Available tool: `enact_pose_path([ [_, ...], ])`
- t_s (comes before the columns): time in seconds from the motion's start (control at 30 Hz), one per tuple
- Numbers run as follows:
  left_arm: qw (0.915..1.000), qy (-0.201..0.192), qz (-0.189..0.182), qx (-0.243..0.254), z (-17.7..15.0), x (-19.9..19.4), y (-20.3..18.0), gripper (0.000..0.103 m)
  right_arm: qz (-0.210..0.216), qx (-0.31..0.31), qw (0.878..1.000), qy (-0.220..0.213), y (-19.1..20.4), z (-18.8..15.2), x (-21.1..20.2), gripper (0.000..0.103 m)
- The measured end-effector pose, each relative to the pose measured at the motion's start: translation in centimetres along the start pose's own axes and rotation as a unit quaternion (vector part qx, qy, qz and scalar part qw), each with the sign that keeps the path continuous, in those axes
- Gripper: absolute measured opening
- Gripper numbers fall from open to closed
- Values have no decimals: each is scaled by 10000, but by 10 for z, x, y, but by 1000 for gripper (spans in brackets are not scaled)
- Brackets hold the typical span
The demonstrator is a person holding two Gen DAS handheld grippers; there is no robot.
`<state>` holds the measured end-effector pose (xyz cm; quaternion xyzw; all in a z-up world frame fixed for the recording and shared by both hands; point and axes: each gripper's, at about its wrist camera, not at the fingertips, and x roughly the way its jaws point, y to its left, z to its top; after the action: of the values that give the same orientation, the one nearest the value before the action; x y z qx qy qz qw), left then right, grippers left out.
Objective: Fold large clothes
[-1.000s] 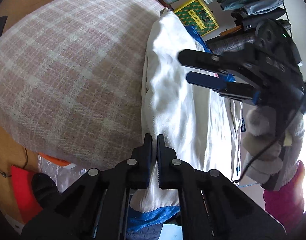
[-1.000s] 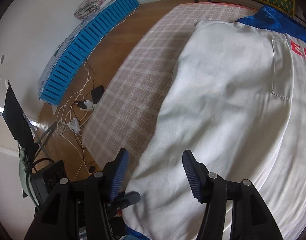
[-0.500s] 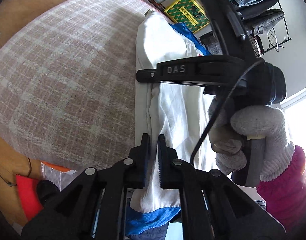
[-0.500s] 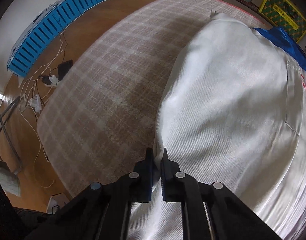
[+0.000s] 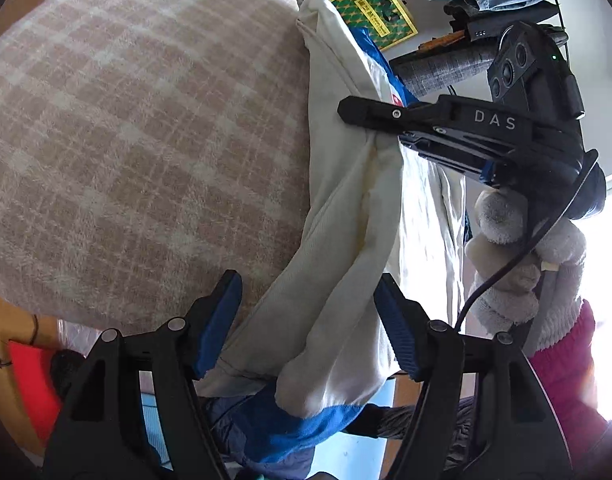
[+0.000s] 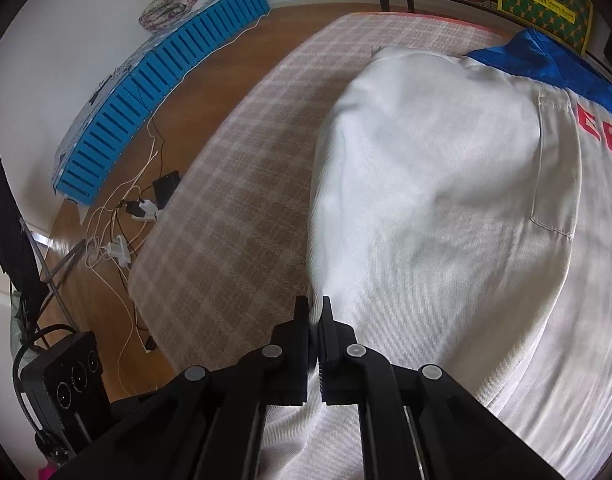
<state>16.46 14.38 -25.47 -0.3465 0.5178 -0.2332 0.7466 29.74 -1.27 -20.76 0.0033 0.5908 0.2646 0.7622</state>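
A large white garment (image 6: pixel 426 200) with blue trim lies along one side of a bed covered in a pink-and-cream plaid blanket (image 5: pixel 137 128), its near end spilling over the bed's edge. The right gripper (image 6: pixel 314 312) has its jaws pinched tight on the garment's long side edge, lifting a ridge of cloth off the blanket, probably so that side can be carried across for a fold. The left gripper (image 5: pixel 306 320) sits at the garment's near end with its jaws opening wide; a rolled fold of white cloth hangs between the blue pads without being pressed by them, so it seems to be letting go while the other gripper takes over the hold. A gloved hand (image 5: pixel 522 264) in pale grey fleece, with a pink sleeve, carries the right gripper. The garment's far right side is cut off in both views, red lettering on it is only partly readable, and its hanging end disappears behind the left gripper's frame. A clothes rack (image 5: pixel 486 8) stands beyond the bed.
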Motion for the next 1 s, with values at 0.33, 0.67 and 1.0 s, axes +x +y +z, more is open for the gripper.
enact_pose_path([
  [0.33, 9974, -222, 271, 629, -39, -37, -44, 4, 300, 66, 9995, -79, 4, 1, 0, 1],
  [0.67, 9941, -534, 466, 826, -14, -21, -55, 59, 360, 56, 9989, -282, 1, 5, -26, 1],
  [1.0, 9974, 527, -136, 470, 16, 24, -33, 68, 366, 73, 9986, -369, -3, 5, -41, 1],
])
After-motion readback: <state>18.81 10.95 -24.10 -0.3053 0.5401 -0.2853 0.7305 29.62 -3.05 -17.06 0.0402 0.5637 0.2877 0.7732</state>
